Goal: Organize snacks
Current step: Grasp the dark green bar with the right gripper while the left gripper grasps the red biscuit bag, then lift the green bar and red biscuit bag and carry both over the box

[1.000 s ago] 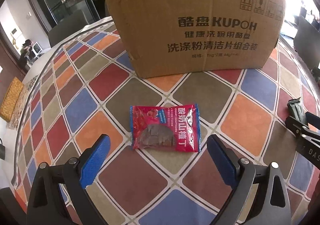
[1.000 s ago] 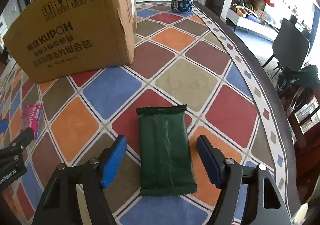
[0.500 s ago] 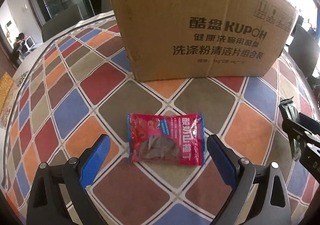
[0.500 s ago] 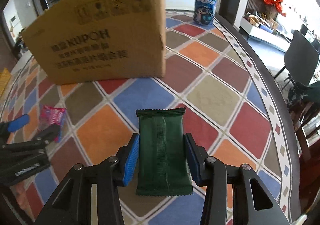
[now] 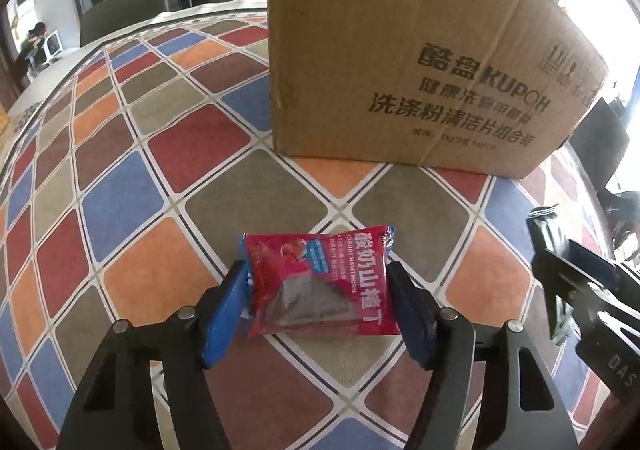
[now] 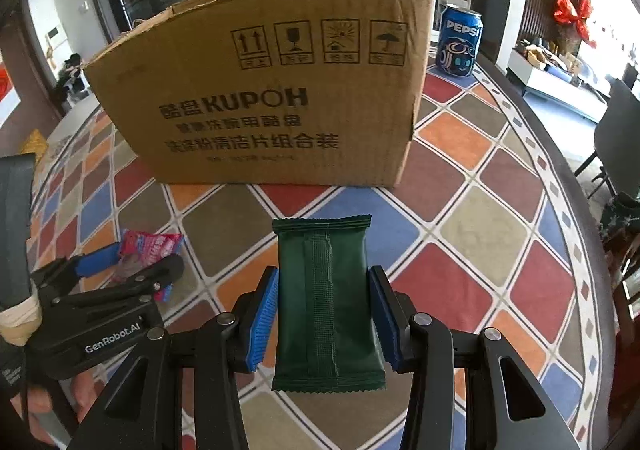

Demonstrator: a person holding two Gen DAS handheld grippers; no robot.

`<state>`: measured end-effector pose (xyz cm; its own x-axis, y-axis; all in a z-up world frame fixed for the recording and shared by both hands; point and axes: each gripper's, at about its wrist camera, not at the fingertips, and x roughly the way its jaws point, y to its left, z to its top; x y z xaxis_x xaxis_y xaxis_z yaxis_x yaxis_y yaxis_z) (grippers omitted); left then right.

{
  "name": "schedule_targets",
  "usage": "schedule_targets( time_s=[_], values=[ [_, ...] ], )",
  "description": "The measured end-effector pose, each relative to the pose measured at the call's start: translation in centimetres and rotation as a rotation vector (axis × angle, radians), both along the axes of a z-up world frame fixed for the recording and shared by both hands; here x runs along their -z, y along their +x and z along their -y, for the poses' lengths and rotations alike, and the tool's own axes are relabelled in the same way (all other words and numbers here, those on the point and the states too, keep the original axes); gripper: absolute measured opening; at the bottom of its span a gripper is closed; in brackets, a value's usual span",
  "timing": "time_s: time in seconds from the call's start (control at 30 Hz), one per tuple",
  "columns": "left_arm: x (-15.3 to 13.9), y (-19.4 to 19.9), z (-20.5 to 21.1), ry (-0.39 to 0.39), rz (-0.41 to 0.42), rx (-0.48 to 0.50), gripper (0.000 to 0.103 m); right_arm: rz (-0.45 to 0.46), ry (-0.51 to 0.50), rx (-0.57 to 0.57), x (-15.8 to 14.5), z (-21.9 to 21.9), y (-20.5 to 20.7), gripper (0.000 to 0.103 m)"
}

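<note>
A red hawthorn snack packet (image 5: 320, 290) lies on the diamond-patterned tablecloth (image 5: 120, 202) in front of the brown cardboard box (image 5: 420, 70). My left gripper (image 5: 317, 272) is closing, with the packet between its blue pads (image 5: 226, 314), which touch both short sides. In the right wrist view the box (image 6: 272, 98) fills the middle. My right gripper (image 6: 323, 282) is shut on a dark green snack packet (image 6: 326, 310), held lengthwise above the cloth. The left gripper (image 6: 136, 266) and the red packet (image 6: 152, 246) show at the lower left there.
A blue Pepsi can (image 6: 458, 42) stands behind the box's right corner. The round table's edge (image 6: 560, 178) curves along the right, with a dark chair (image 6: 616, 122) beyond it. A hand (image 6: 36, 406) holds the left gripper. The right gripper's body (image 5: 580, 290) sits at the left view's right edge.
The left gripper came forward and down and its jaws closed from wide apart onto the red packet. The right gripper closed on the green packet and carried it up toward the box.
</note>
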<state>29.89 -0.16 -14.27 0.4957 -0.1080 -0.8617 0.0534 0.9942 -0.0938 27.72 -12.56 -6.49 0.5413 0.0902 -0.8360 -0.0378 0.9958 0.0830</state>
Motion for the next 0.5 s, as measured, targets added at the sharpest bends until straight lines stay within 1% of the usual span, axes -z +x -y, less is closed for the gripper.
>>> schedule_targets(
  time_s=[0.07,0.17,0.3,0.5],
  values=[
    [-0.2,-0.4,0.2,0.013,0.019,0.014,0.059,-0.002,0.008,-0.002,0.1,0.0,0.2,0.046],
    [-0.6,-0.8,0.0,0.008,0.038,0.010,0.054,-0.010,0.026,-0.007,0.2,0.0,0.2,0.046],
    [-1.1,-1.0,-0.4,-0.022,0.036,0.001,0.053,-0.006,0.034,-0.011,0.1,-0.1,0.1,0.046],
    [-3.0,-2.0,-0.4,-0.036,0.061,0.003,0.053,0.013,0.050,-0.023,-0.7,-0.2,-0.2,0.046]
  ],
)
